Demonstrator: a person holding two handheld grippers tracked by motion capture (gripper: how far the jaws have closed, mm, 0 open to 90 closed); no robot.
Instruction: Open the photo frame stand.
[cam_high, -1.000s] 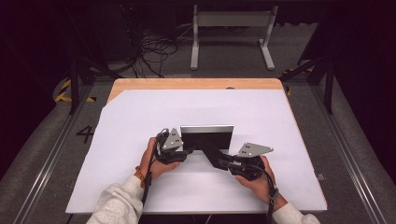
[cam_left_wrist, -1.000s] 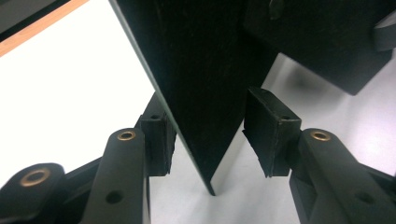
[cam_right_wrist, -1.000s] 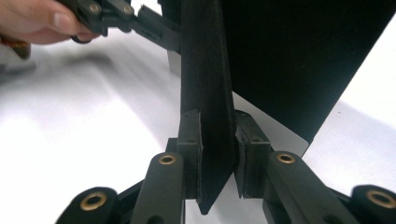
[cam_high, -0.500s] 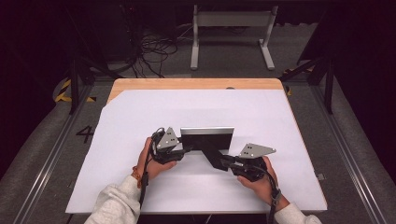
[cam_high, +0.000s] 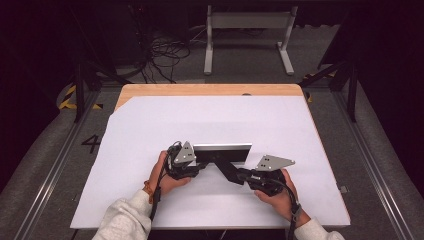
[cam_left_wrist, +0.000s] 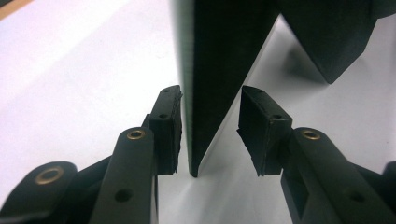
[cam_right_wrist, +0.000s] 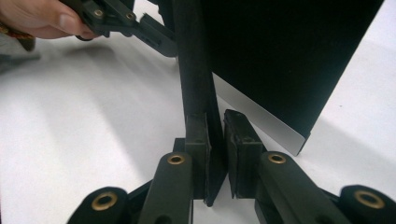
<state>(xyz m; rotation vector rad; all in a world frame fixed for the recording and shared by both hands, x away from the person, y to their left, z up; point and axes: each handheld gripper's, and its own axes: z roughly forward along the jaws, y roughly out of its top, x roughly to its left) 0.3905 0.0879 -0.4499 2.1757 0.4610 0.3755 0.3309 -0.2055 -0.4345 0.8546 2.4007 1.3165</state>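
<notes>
Left hand-held gripper released astride the black stand — right hand-held gripper clenched on its leg; floor number "4".

Black panel top beyond frame edge

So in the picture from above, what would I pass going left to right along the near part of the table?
Table edge → left hand → left gripper → dark stand → right gripper → right hand.
</notes>
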